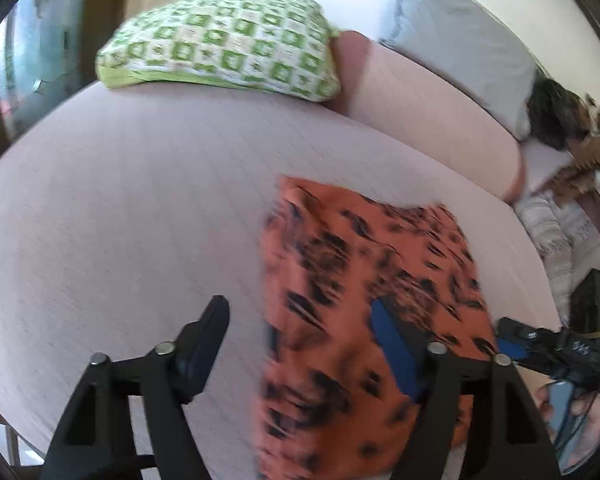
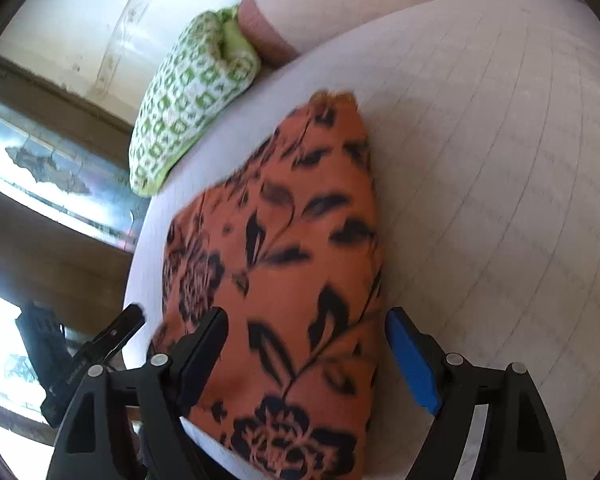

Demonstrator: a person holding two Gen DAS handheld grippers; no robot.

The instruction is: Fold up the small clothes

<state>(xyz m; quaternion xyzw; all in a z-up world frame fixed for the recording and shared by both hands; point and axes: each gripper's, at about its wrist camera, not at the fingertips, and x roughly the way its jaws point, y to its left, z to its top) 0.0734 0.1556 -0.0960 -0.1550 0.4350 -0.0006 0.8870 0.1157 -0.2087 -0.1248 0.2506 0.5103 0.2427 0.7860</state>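
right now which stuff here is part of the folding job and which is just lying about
Job: orange floral garment; left hand-held gripper; right hand-held gripper.
Lying about: green patterned pillow; pink bolster; grey pillow.

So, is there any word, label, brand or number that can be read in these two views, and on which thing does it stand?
None can be read with certainty.
White marking on the right gripper, seen in the left wrist view: too blurred to read.
Faint marking on the left gripper, seen in the right wrist view: too small and blurred to read.
The orange floral garment and the green patterned pillow carry only patterns, no text.
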